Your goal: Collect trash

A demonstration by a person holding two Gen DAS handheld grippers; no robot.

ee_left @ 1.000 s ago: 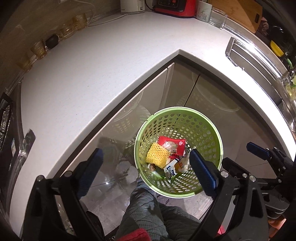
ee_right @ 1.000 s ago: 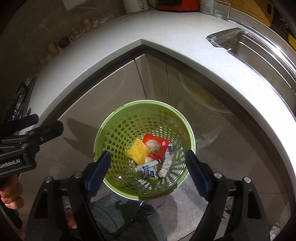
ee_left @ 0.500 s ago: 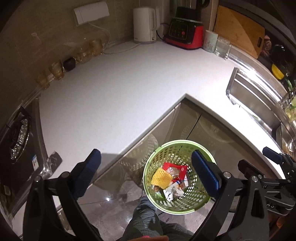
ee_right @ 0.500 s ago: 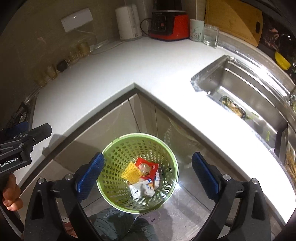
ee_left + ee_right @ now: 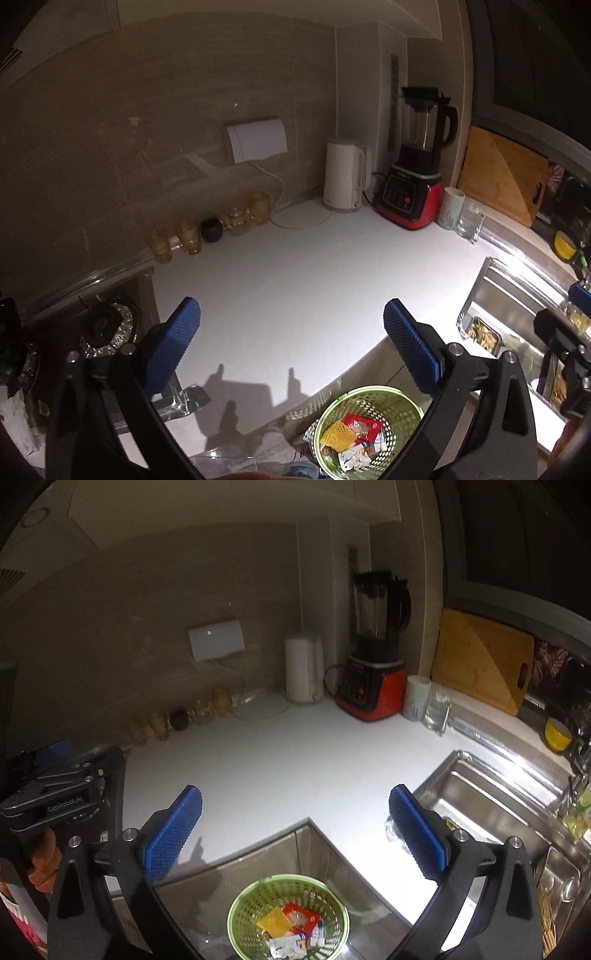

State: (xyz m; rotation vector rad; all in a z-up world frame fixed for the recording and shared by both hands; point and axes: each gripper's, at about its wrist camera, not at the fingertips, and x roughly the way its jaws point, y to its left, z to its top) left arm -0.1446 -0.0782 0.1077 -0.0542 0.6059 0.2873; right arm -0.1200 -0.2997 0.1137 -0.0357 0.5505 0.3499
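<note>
A green perforated bin (image 5: 369, 428) stands on the floor by the counter corner and holds trash: a yellow net (image 5: 338, 437), a red packet (image 5: 360, 424) and white wrappers. It also shows in the right wrist view (image 5: 288, 915). My left gripper (image 5: 291, 343) is open and empty, high above the white counter (image 5: 295, 280). My right gripper (image 5: 295, 827) is open and empty, above the counter corner. The left gripper's body shows at the left of the right wrist view (image 5: 62, 794).
At the back stand a white kettle (image 5: 345, 181), a red-based blender (image 5: 417, 166), a mug, a glass jug (image 5: 469, 219) and amber glasses (image 5: 184, 236). A sink (image 5: 491, 801) is at the right, a gas hob (image 5: 103, 325) at the left. A wooden board (image 5: 480, 661) leans against the wall.
Both grippers have risen and tilted up away from the bin. The bin now sits small at the bottom of both views, and the back wall and appliances have come into view.
</note>
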